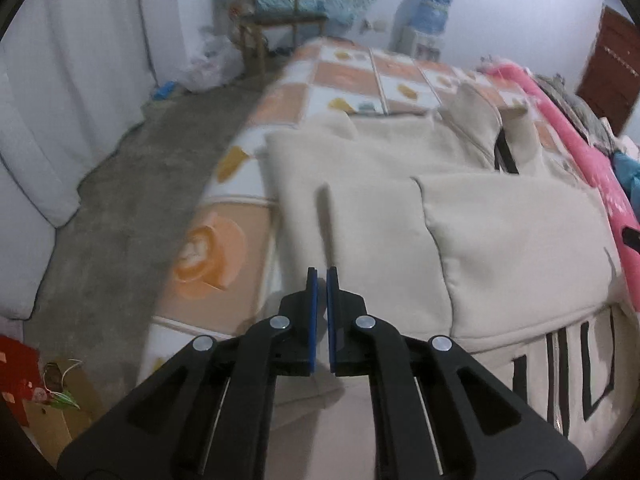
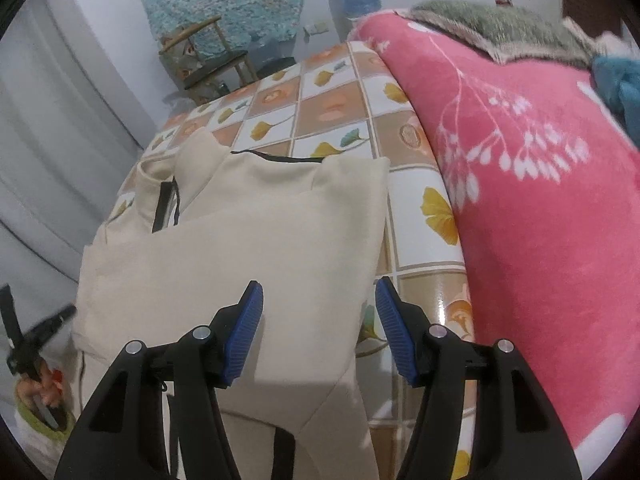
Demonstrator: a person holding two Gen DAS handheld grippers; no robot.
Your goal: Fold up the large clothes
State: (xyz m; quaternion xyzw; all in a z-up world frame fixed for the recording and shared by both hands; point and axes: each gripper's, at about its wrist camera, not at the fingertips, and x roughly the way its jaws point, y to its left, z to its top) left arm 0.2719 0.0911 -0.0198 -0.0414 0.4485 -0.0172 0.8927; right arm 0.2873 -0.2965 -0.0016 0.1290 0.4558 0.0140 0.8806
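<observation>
- Cream sweatshirt (image 1: 400, 208) with black lettering lies partly folded on the bed (image 1: 344, 76), whose cover carries a checked flower print; both sleeves are turned in across the body.
- Left claw (image 1: 321, 276) hovers over the garment's near part, its blue pads almost together with a thin gap, nothing between them.
- Right claw (image 2: 319, 292) is spread wide above the garment's edge, holding nothing.
- Pink blanket (image 2: 540, 200) lies heaped beside the garment.
</observation>
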